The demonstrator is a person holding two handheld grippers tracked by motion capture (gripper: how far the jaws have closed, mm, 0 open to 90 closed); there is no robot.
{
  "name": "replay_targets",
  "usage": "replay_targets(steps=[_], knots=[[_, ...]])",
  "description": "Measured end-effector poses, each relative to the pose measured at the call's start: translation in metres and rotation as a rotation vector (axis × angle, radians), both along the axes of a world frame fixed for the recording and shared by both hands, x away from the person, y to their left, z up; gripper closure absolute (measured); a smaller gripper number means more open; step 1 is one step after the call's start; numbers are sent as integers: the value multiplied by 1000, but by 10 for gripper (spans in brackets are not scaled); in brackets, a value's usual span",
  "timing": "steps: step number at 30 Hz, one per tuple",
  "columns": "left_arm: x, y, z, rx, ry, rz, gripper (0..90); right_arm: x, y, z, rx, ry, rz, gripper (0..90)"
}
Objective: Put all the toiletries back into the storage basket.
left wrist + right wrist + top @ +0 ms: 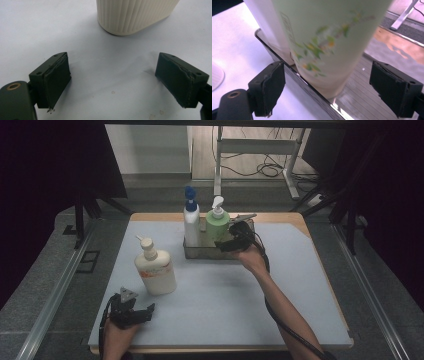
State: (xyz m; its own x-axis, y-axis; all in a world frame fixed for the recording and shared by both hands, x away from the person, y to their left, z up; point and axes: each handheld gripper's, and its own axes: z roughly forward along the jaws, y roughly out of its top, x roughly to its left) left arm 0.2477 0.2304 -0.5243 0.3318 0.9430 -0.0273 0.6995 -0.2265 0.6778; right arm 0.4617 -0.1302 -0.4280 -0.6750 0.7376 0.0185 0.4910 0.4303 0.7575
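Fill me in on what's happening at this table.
A person works with a gripper in each hand. The right gripper is at the clear tray, its jaws open on either side of the green pump bottle without pressing on it. That bottle stands in the tray beside a white bottle with a blue pump. The left gripper rests open near the table's front, pointing at a cream pump bottle standing on the mat.

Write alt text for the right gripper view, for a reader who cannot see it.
A pale green bottle with a flower print stands in a shallow metal tray, close in front of the right gripper, whose two black fingers stand apart and clear of it. A white bottle stands behind it in the tray.
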Motion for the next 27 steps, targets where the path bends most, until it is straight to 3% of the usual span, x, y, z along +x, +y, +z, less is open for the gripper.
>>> replay_targets(steps=[5, 8, 16, 22, 27], knots=[[0, 0, 0, 0, 0, 0, 121, -1, -11, 0, 12, 13, -9, 246], [0, 0, 0, -2, 0, 0, 121, -1, -18, -1, -5, 23, -12, 341], [0, 0, 0, -1, 1, 0, 121, 2, -30, -5, 1, 41, -21, 647], [0, 0, 0, -1, 1, 0, 121, 8, -29, -7, -13, 27, -23, 862], [0, 0, 0, 1, 1, -1, 121, 15, -27, -11, -17, 46, -56, 895]])
